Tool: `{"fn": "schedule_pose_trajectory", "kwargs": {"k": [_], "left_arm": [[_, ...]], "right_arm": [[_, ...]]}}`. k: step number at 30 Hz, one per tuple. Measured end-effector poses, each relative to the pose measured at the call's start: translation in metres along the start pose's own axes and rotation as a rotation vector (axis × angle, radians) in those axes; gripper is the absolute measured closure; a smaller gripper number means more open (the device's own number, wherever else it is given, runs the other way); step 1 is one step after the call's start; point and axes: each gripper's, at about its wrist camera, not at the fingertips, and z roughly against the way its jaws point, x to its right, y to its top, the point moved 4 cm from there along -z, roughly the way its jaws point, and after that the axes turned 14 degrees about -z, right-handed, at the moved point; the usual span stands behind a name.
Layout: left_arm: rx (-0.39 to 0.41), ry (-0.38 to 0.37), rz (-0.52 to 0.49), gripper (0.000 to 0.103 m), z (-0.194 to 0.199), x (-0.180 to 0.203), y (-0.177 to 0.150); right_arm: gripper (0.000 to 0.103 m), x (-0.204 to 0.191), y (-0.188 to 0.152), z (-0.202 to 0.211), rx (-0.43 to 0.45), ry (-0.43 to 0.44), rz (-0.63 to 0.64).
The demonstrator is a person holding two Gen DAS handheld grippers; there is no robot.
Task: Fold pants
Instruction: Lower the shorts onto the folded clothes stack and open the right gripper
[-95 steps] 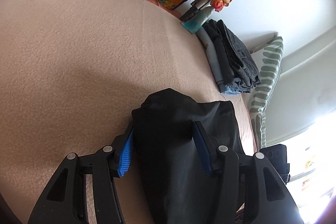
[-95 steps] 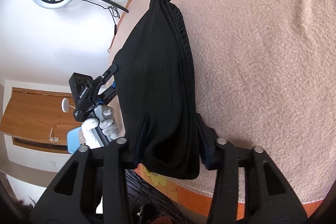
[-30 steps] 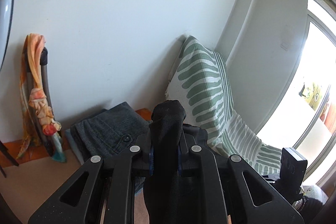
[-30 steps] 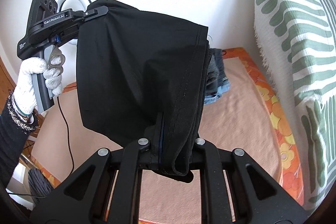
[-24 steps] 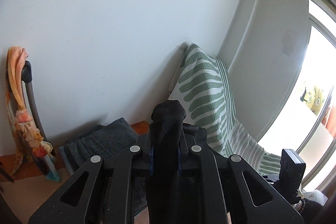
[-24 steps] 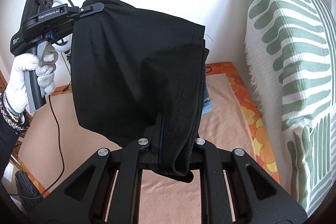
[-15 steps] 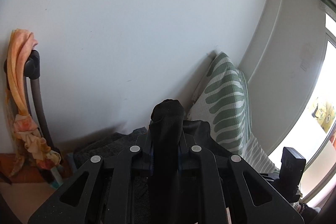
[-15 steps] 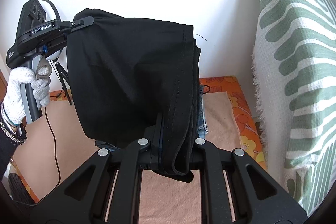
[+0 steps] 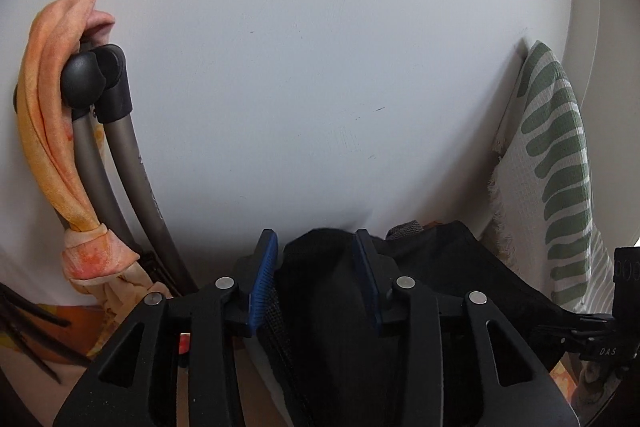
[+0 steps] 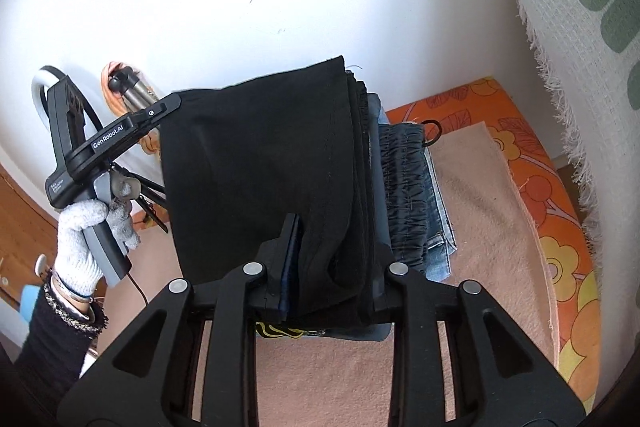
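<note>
Black, matte and folded into a thick rectangle, the pants (image 10: 264, 163) lie across a stack of folded clothes (image 10: 412, 187) on the peach blanket (image 10: 480, 219), close to the white wall (image 9: 320, 67). Their long axis runs from the right gripper (image 10: 332, 259) away toward the wall, layered edges showing along the right side. Both grippers have just been opening: the left gripper (image 9: 316, 267) has its blue ribbed pads clear of the cloth bunched between them, while the right one's fingers are parted a little with the folded edge between them, whether pressing I cannot tell. A white-gloved hand (image 10: 88, 231) grips the left tool. A green-striped woven pillow (image 9: 556, 187) leans at the right.
</note>
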Motion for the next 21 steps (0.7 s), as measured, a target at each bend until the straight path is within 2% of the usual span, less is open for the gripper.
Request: {"fn": "schedule_pose_trajectory", "kwargs": {"k": [2, 4, 9, 12, 17, 21], "left_arm": [[0.013, 0.034, -0.023, 0.046, 0.005, -0.002, 0.004], [0.020, 0.013, -0.021, 0.046, 0.009, -0.003, 0.004], [0.022, -0.016, -0.031, 0.046, 0.022, -0.006, -0.001], [0.018, -0.043, -0.025, 0.042, 0.029, -0.004, -0.004], [0.015, -0.093, 0.019, 0.040, 0.053, -0.004, -0.013], [0.009, -0.117, 0.034, 0.033, 0.075, 0.005, -0.021]], "right_arm": [[0.070, 0.004, 0.001, 0.008, 0.013, 0.017, -0.014], [0.056, 0.011, 0.007, 0.013, 0.042, 0.012, -0.028], [0.056, 0.009, 0.006, 0.031, 0.086, 0.008, -0.039], [0.056, 0.004, 0.000, 0.040, 0.097, -0.022, -0.024], [0.043, -0.009, -0.014, 0.062, 0.129, -0.054, 0.004], [0.035, -0.022, -0.027, 0.078, 0.147, -0.092, 0.025]]}}
